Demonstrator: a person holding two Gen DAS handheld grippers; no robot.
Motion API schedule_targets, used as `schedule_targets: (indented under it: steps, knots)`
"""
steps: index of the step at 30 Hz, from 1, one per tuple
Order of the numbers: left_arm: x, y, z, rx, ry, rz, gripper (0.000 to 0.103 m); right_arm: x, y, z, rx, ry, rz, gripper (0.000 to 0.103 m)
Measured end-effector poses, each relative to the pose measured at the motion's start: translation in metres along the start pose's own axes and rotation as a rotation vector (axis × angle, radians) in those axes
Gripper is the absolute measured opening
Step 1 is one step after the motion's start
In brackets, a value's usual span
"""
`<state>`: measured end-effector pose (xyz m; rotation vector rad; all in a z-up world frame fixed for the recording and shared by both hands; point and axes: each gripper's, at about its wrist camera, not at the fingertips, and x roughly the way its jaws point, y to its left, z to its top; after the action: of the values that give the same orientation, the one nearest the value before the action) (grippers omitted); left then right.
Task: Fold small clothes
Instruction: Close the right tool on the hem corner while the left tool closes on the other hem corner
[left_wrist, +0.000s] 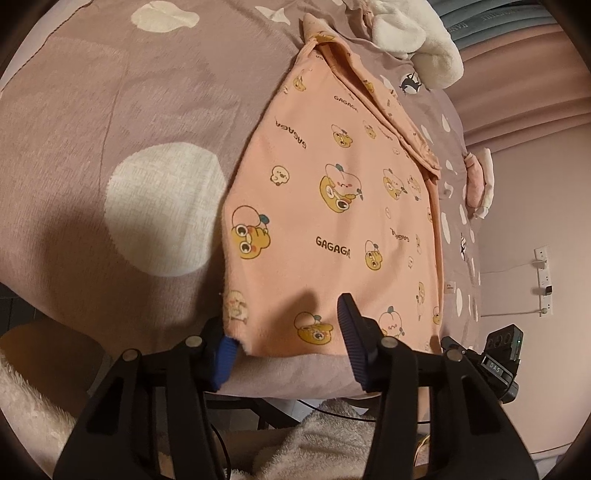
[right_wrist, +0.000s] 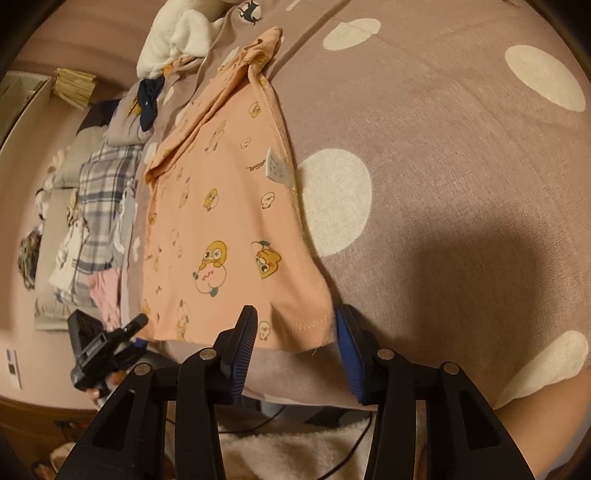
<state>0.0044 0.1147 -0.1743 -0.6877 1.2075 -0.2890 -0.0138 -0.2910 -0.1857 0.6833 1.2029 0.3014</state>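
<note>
Straddling near hem corners of peach cartoon-print garment (left_wrist: 332, 206) on bed (left_wrist: 110, 129): left tongs (left_wrist: 284, 332), right tongs (right_wrist: 295, 328) both apart, unclamped; garment's long axis runs toward 12 o'clock.

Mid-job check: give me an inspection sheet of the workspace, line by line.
Surface: mauve bedspread with white dots.
Job's things: peach cartoon-print garment lying flat, sleeve folded in, hem at the bed's near edge.
Clutter: white fleece item at the far end; plaid cloth and small clothes heaped beside the bed.
Grippers: left claw straddles the hem's left corner; right claw straddles the right corner; pads not visibly pressing.
Cables: dark cable below the bed edge.
Surroundings: pink wall, wall sockets.
</note>
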Motion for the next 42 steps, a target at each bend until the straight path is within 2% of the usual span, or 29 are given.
schedule_targets:
  steps: [3,5,12,15,17,19,22,24,28,30,31,32,42]
  knots:
    - [0.0,0.001,-0.001,-0.005,0.007,-0.008,0.049,0.001,-0.001,0.001,0.006,0.014,0.005,0.046]
    - [0.0,0.001,-0.002,-0.011,0.016,-0.014,0.045,0.003,-0.003,0.001,0.024,0.029,0.013,0.042]
    - [-0.003,0.001,-0.001,-0.026,0.018,-0.01,0.041,0.0,-0.008,0.001,0.069,0.052,0.015,0.036]
    - [-0.002,0.0,-0.001,-0.019,0.022,0.031,0.034,-0.003,-0.012,0.002,0.087,0.034,0.002,0.035]
    - [-0.001,-0.001,0.0,-0.003,0.011,0.091,0.023,-0.003,-0.011,0.002,0.082,0.029,-0.007,0.035]
    - [-0.001,-0.002,-0.001,0.011,0.004,0.128,0.021,-0.002,-0.01,0.002,0.07,0.03,-0.021,0.035]
    - [0.0,0.003,-0.001,-0.007,-0.001,0.118,0.021,0.001,-0.01,0.003,0.071,0.03,-0.029,0.035]
    - [-0.001,0.009,0.0,-0.044,0.002,0.099,0.02,0.003,-0.017,0.004,0.115,0.026,0.002,0.035]
    - [-0.004,0.017,0.0,-0.089,0.001,0.088,0.008,0.0,-0.028,0.003,0.179,0.011,0.062,0.035]
    - [-0.006,0.018,-0.001,-0.093,-0.004,0.09,0.007,-0.002,-0.027,0.0,0.164,-0.005,0.046,0.025]
    - [-0.008,0.017,-0.001,-0.099,-0.011,0.088,0.006,-0.002,-0.024,0.0,0.15,-0.018,0.007,0.014]
    - [-0.009,0.017,-0.001,-0.107,-0.02,0.082,0.005,-0.002,-0.023,-0.001,0.142,-0.025,-0.012,0.009]
    - [-0.021,-0.004,0.01,-0.054,-0.082,0.075,0.003,-0.01,-0.014,0.003,0.133,-0.071,0.012,0.008]
